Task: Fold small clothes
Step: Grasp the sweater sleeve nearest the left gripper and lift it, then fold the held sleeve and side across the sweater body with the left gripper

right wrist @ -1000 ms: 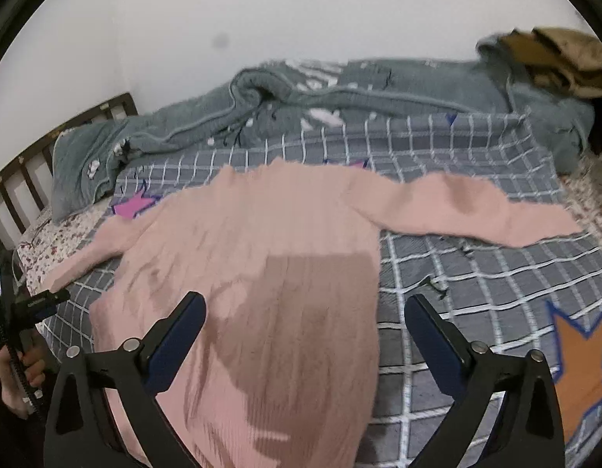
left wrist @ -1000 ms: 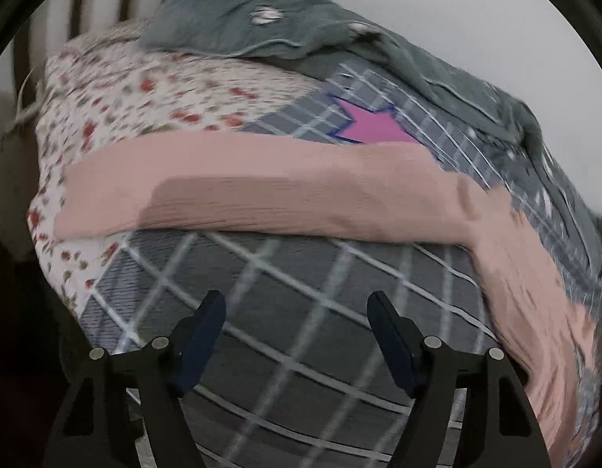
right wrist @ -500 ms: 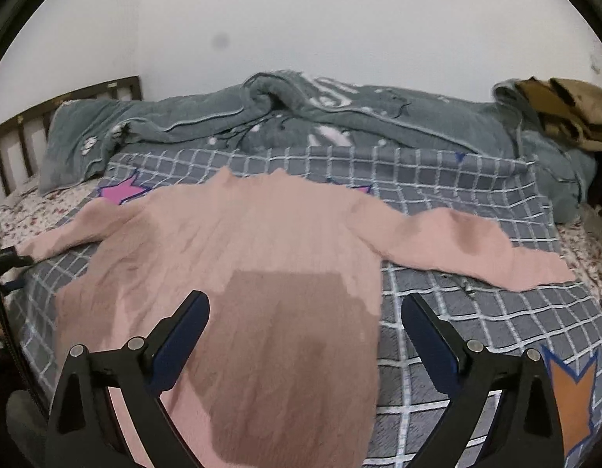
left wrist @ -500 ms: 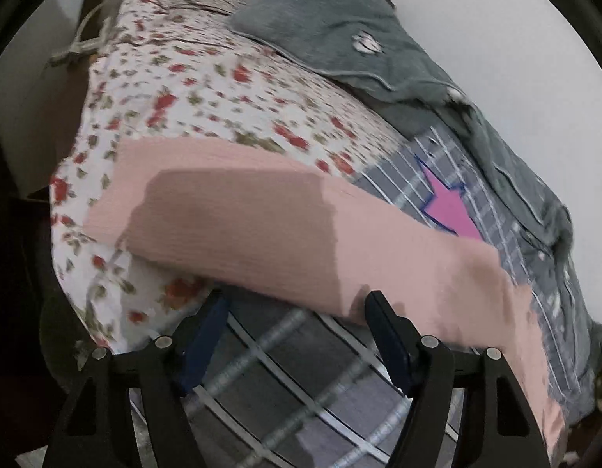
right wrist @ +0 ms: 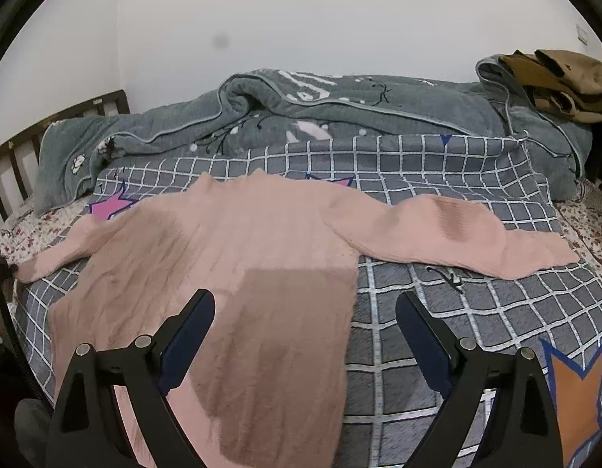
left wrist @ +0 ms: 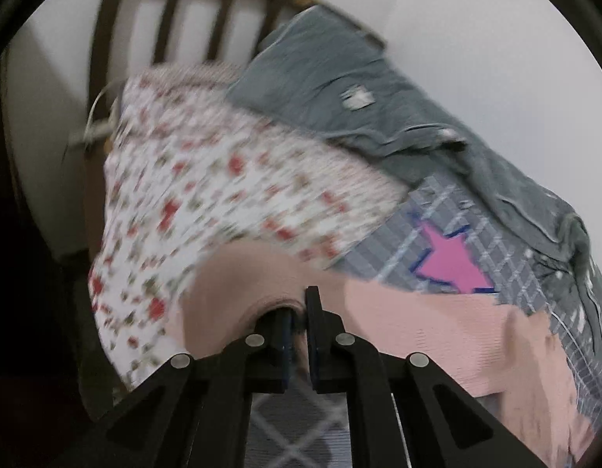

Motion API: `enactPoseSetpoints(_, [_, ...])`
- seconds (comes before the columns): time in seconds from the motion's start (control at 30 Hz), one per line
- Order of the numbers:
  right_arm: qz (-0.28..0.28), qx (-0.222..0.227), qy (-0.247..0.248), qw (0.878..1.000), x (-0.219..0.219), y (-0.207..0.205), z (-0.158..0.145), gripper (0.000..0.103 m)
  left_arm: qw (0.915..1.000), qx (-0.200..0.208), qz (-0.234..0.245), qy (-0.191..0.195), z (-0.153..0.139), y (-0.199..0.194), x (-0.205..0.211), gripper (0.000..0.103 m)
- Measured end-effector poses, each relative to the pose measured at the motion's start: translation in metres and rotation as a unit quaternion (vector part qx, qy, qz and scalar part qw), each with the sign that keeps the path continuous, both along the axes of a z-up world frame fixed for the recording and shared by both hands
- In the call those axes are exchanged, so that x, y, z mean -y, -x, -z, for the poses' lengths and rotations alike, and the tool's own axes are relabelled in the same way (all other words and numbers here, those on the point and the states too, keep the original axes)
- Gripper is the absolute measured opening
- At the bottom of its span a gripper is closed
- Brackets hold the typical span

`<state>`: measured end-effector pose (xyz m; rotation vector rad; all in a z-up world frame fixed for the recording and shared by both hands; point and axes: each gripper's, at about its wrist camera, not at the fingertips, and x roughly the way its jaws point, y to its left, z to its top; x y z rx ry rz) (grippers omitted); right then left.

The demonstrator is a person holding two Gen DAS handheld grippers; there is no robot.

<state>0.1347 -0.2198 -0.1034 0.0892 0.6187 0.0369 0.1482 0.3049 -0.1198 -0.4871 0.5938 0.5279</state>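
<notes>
Since half a second ago the left gripper [left wrist: 297, 314] has clenched on the sleeve cuff [left wrist: 242, 284] of the pink sweater [right wrist: 231, 257], which lies spread on the bed [right wrist: 437, 312]. Over its hem hovers the right gripper [right wrist: 305, 312], jaws wide apart, holding nothing.

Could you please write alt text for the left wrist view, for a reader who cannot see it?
The left gripper is shut on the sleeve of a pink sweater lying on a bed. Beyond it are a floral sheet, a grey checked blanket with a pink star, a grey quilt and a dark wooden headboard.
</notes>
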Motion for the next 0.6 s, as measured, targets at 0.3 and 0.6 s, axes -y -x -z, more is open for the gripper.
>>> enactPoseSetpoints(0.3, [0.026,0.017,-0.025,0.999,0.039,0.013,-0.011,0.093,0.9859,0.052,0.151,-0.049,-0.078,-0.056,0.140,0.007])
enactPoseSetpoints(0.6, [0.066,0.012,-0.065,0.996,0.095,0.032,-0.013,0.093,0.9402,0.041,0.335,-0.048,-0.079,-0.114,0.332,0.007])
